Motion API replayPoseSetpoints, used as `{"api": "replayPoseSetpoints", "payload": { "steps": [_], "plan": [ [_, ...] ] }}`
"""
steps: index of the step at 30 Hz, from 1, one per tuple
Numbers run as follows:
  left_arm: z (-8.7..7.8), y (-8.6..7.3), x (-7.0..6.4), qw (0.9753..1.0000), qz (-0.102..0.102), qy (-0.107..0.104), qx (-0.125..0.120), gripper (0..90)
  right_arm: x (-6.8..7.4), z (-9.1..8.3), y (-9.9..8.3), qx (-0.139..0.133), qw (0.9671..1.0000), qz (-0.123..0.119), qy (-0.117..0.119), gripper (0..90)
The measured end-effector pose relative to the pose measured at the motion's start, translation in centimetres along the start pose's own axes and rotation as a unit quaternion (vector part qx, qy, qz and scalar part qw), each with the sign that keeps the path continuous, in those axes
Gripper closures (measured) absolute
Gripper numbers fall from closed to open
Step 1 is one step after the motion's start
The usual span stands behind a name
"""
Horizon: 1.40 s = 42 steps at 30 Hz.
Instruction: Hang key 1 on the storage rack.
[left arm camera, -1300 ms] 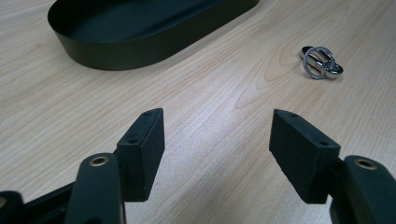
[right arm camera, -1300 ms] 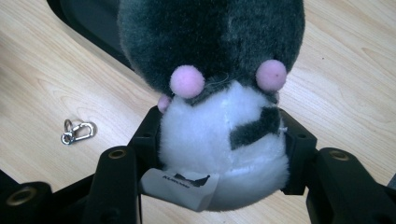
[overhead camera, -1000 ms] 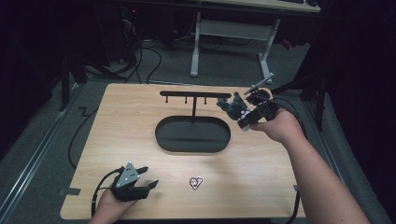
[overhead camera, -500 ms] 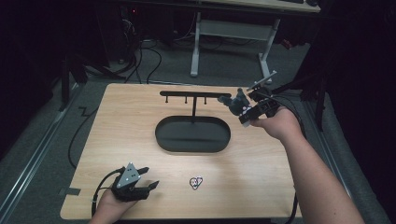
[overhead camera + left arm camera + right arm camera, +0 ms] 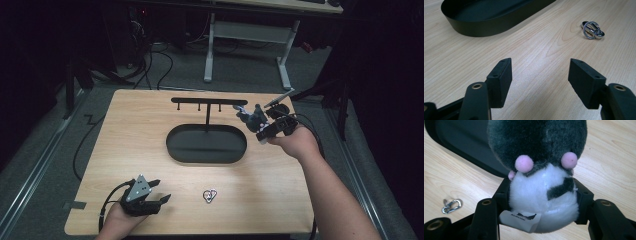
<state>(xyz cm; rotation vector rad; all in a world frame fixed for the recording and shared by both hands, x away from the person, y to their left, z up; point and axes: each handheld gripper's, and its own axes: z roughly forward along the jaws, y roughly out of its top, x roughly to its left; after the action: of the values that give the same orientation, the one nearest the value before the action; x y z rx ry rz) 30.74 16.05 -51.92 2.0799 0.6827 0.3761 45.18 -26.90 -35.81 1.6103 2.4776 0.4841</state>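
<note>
— What is in front of you?
— My wooden table (image 5: 280, 195), pale, with visible grain.

— What lies on it?
— A black oval tray (image 5: 206, 145) sits at the middle, a thin black hook stand (image 5: 208, 102) rising at its far edge. Nearer me, a small metal key ring (image 5: 209, 195) lies on bare wood, well apart from the tray.

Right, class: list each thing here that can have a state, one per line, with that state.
Plush toy: clamped in the right gripper, held above the table.
Left gripper: open, holding nothing, low over the wood.
Key ring: lying loose on the table.
Black tray: nothing in it.
Hook rack: upright, hooks bare.
</note>
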Motion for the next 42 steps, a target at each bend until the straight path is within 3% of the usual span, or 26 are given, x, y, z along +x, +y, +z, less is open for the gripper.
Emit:
{"api": "replayPoseSetpoints", "payload": {
  "steps": [12, 14, 17, 25, 29, 35, 36, 40, 42],
  "plan": [
    [0.0, 0.0, 0.0, 1.0000, 0.001, 0.001, 0.002, 36.4, 0.7, 3.9, -0.1, -0.007, 1.0000, 0.003, -0.003, 45.9],
    [0.1, -0.1, 0.0, 1.0000, 0.001, 0.001, 0.002, 36.5, 0.9, 4.9, 0.0, -0.008, 0.9999, 0.008, 0.010, 45.6],
    [0.1, -0.1, 0.0, 1.0000, 0.001, 0.001, 0.004, 36.5, 1.0, 5.6, 0.0, -0.009, 0.9999, 0.008, 0.010, 45.4],
    [0.1, -0.1, 0.0, 1.0000, 0.002, 0.002, 0.005, 36.5, 0.7, 7.8, 0.1, -0.013, 0.9991, 0.034, 0.021, 39.0],
    [0.1, 0.0, 0.0, 1.0000, 0.005, 0.002, 0.001, 36.5, 0.7, 7.9, -0.1, -0.017, 0.9987, 0.038, 0.030, 35.6],
    [0.2, 0.2, 0.0, 1.0000, -0.002, -0.002, -0.001, 37.6, 1.4, 6.8, -1.6, -0.024, 0.9996, 0.004, 0.015, 35.5],
    [0.2, 0.2, -0.1, 1.0000, -0.005, -0.003, -0.002, 37.9, 1.6, 6.2, -2.5, -0.037, 0.9991, -0.010, 0.015, 39.4],
    [0.2, 0.3, -0.2, 1.0000, -0.006, -0.006, 0.002, 38.0, 1.9, 5.6, -3.8, -0.053, 0.9983, -0.019, 0.013, 40.7],
    [0.3, 0.3, -0.3, 0.9999, -0.009, -0.007, 0.002, 38.7, 2.3, 5.2, -5.6, -0.071, 0.9969, -0.028, 0.017, 41.6]
  ]
}}
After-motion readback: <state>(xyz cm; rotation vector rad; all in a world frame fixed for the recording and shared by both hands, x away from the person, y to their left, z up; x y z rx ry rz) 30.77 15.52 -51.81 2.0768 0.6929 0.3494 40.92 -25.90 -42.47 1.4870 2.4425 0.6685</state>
